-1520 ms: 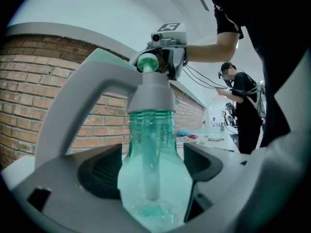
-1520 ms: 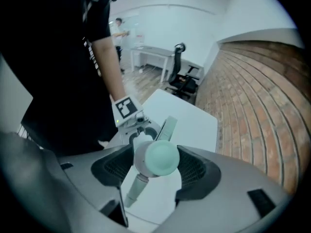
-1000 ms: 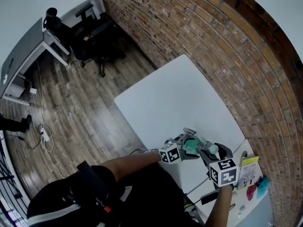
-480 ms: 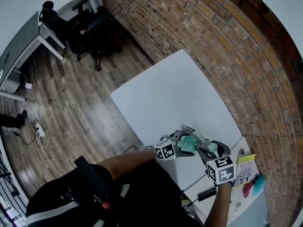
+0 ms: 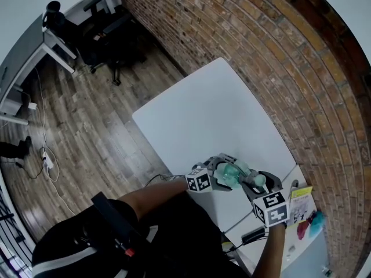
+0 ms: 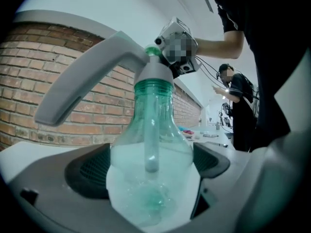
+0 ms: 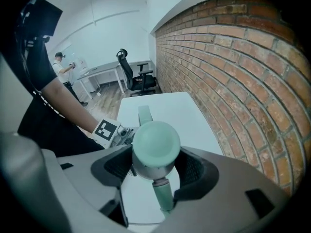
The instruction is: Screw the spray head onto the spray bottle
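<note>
- While the spray bottle (image 6: 151, 130) is framed neck-up between the pads of the left claw (image 6: 151, 166), those jaws have just been opening and are now spread wide; a sliver of gap is seen at one pad, so the clear green body is not being squeezed.
- The spray head (image 7: 155, 147) is seated on the bottle's neck, and its thin tube is seen hanging down inside the bottle.
- The right claw (image 7: 154, 166) is closed on the spray head from above, with a pad pressed against each side of the rounded pale-green top.
- Both claws are held close together at the edge of the white surface (image 5: 208, 114) nearest the person.
- Whether the bottle's base is rested on the surface cannot be told.
- The surface's far side is bordered by a brick wall (image 5: 278, 57).
</note>
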`<action>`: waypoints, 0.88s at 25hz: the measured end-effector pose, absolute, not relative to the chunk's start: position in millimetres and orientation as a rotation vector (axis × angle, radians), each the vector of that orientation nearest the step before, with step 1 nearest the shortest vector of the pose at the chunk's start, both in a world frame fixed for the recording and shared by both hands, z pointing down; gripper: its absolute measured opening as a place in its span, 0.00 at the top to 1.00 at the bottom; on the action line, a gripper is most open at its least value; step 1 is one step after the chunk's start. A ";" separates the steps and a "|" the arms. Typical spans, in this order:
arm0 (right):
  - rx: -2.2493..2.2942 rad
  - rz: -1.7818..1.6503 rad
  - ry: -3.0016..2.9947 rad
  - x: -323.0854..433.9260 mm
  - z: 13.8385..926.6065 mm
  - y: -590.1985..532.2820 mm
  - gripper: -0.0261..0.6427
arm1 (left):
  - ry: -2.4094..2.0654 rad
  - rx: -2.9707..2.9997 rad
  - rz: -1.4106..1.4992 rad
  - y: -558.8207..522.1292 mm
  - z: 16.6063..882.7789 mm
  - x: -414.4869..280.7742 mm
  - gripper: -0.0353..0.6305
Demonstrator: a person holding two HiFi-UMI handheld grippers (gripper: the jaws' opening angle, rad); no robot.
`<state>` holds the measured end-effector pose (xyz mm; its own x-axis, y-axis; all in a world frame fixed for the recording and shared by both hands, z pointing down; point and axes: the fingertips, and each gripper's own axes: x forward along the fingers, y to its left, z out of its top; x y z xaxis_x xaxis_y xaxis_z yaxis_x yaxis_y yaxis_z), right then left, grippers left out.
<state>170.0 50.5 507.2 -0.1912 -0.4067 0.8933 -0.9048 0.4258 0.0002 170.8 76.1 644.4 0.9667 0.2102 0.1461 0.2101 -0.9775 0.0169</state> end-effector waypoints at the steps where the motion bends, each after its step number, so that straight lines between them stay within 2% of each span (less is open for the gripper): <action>1: 1.115 0.682 -1.790 169.8 507.2 51.1 0.56 | 0.340 3.111 0.230 76.5 646.2 171.0 0.18; 13: 0.715 0.509 -1.921 159.5 509.1 55.6 0.56 | 0.394 3.056 0.163 74.4 646.9 171.6 0.15; 22: 0.632 0.551 -2.021 158.9 509.9 56.4 0.56 | 0.445 3.076 0.177 76.8 656.1 170.7 0.15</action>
